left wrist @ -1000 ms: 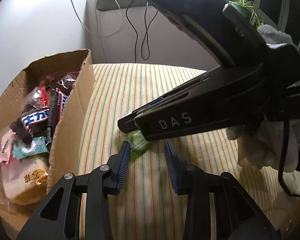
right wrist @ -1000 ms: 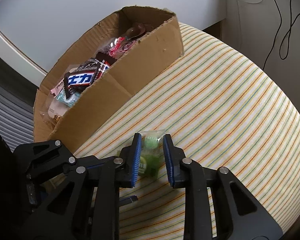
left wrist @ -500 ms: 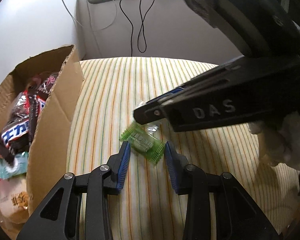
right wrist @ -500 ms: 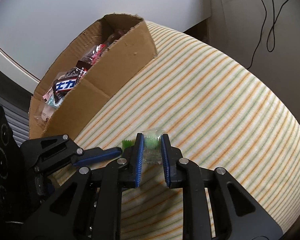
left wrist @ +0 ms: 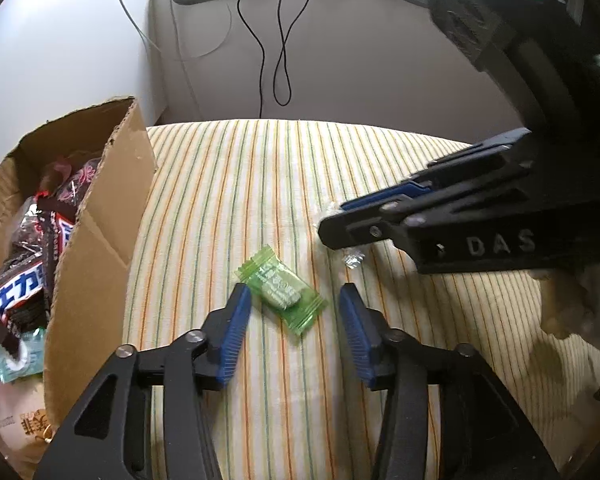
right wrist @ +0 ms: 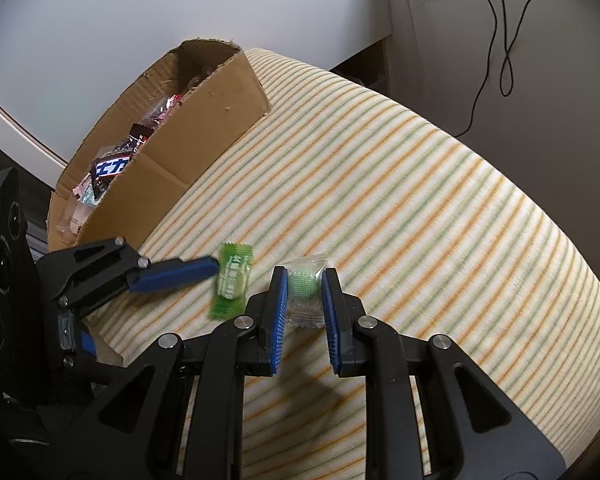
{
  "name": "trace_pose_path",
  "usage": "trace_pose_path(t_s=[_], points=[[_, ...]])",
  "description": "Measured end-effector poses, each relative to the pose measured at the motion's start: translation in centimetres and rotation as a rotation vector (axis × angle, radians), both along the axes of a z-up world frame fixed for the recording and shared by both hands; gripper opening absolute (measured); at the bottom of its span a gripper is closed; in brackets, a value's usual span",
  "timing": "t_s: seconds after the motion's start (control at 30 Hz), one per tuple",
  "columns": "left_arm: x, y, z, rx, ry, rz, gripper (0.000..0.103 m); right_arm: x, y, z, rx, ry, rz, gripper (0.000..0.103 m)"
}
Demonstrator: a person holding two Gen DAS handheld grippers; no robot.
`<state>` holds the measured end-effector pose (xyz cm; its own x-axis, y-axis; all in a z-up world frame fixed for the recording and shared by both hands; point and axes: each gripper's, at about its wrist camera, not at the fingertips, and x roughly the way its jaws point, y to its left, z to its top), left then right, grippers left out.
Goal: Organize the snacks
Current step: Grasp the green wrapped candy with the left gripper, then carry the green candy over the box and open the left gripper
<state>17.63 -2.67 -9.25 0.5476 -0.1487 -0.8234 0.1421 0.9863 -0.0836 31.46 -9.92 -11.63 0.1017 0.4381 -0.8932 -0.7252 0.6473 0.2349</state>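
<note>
A green-wrapped candy (left wrist: pixel 282 288) (right wrist: pixel 232 280) lies flat on the striped cloth (left wrist: pixel 228 184). My left gripper (left wrist: pixel 294 310) straddles it with its jaws opening, and the pads do not touch the wrapper. In the right wrist view only one left fingertip (right wrist: pixel 180 274) shows, beside that candy. My right gripper (right wrist: pixel 304 284) (left wrist: pixel 336 222) is shut on a clear-wrapped candy (right wrist: pixel 305 290) with a green sweet inside, to the right of the green one. The cardboard box (left wrist: pixel 96 256) (right wrist: pixel 216 108) stands at the left, holding several snacks, among them a chocolate bar (left wrist: pixel 16 288).
The cloth-covered surface curves away to an edge at the far side (left wrist: pixel 300 122). Black cables (left wrist: pixel 276 40) hang on the wall behind. A hand in a white fuzzy glove (left wrist: pixel 572 300) holds the right gripper at the right edge.
The right jaws closed on the clear-wrapped candy and carried it to the right, away from the green candy. The left jaws have spread wider around the green candy.
</note>
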Motion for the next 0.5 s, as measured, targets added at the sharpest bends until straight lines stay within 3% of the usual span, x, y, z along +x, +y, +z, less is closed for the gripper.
trace_pose_path(t_s=[0.13, 0.27, 0.5], points=[[0.3, -0.7, 0.0, 0.029, -0.001, 0.007, 0.046, -0.2, -1.0, 0.2, -0.007, -0.014, -0.001, 0.018], [0.6, -1.2, -0.1, 0.036, -0.011, -0.009, 0.023, -0.2, -2.1, 0.4, -0.013, -0.024, -0.005, 0.018], [-0.3, -1.6, -0.1, 0.058, -0.022, -0.020, 0.019, -1.1, -3.5, 0.9, -0.026, -0.062, -0.022, 0.018]])
